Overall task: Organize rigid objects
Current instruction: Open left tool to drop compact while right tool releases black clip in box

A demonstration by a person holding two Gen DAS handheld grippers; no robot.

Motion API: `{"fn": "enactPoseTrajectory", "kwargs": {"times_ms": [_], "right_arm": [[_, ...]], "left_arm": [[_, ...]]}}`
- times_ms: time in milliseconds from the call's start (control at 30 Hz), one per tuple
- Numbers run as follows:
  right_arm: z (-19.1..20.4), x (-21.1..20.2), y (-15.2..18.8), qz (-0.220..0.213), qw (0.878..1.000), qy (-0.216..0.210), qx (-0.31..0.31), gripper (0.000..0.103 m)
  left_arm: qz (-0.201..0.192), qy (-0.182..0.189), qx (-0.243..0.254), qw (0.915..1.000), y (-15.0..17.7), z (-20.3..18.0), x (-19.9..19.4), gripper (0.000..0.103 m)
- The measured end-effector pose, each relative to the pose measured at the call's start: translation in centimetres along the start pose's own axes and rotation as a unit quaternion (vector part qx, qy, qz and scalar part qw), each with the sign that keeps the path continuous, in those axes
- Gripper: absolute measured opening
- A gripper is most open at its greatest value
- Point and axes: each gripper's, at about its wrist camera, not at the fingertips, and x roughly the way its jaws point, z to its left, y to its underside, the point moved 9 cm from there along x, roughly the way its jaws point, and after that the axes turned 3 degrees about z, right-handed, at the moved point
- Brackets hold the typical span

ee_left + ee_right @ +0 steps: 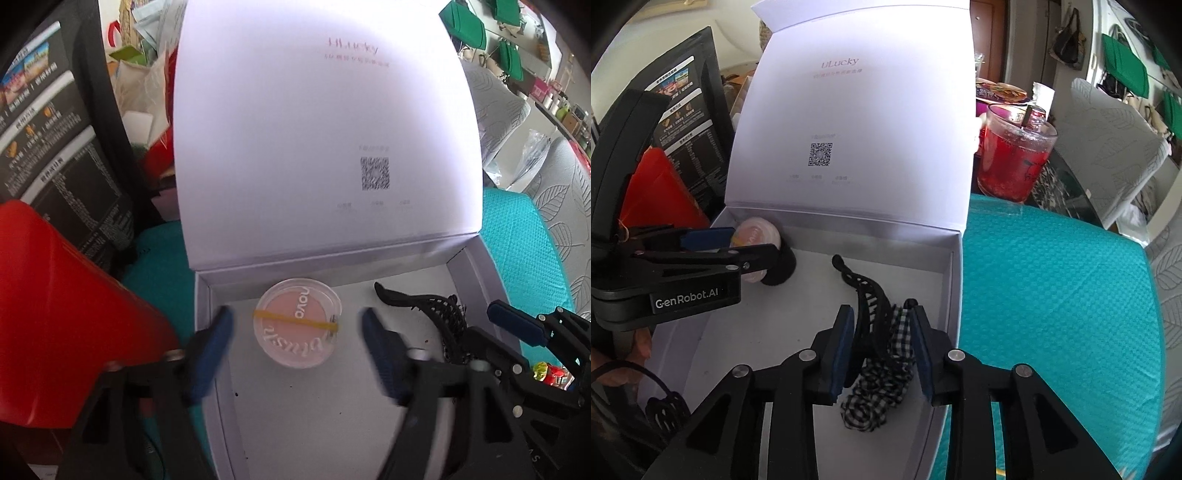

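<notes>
A round clear compact [298, 323] with pink powder and a yellow rubber band lies in the open white box [295, 413], near its back wall. My left gripper [297, 332] is open, its blue pads on either side of the compact and not touching it. In the right wrist view the compact [757, 230] shows behind the left gripper [713, 243]. A black hair claw with a checked fabric bow [875, 350] lies in the box's right part. My right gripper [882, 350] straddles it, jaws part open, pads close to the clip.
The box lid [849, 129] stands upright at the back. The box sits on a teal cloth [1052, 295]. A glass of red drink [1012, 147] stands behind right. A red box [55, 314] and a black printed carton [55, 147] stand left.
</notes>
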Motion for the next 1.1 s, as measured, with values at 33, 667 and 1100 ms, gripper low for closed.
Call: {"fn": "enactPoseTrajectory", "kwargs": {"times_ms": [33,667,1100], "right_arm": [[-0.1,-0.2,0.0,-0.002,1.000,0.004,-0.002,0.031],[-0.8,-4.9,-0.2,-0.040,0.999,0.025,0.004,0.031],[-0.8,-10.4,0.4,-0.082,0.996,0.032,0.006,0.031]], "left_arm": [[-0.006,-0.001,0.001,1.0000,-0.1,-0.1,-0.3,0.080],[-0.048,0.006,0.007,0.9988,-0.1,-2.0,-5.7,0.081],[-0.085,0.007,0.008,0.9963,0.4,-3.3,-11.2,0.081]]}}
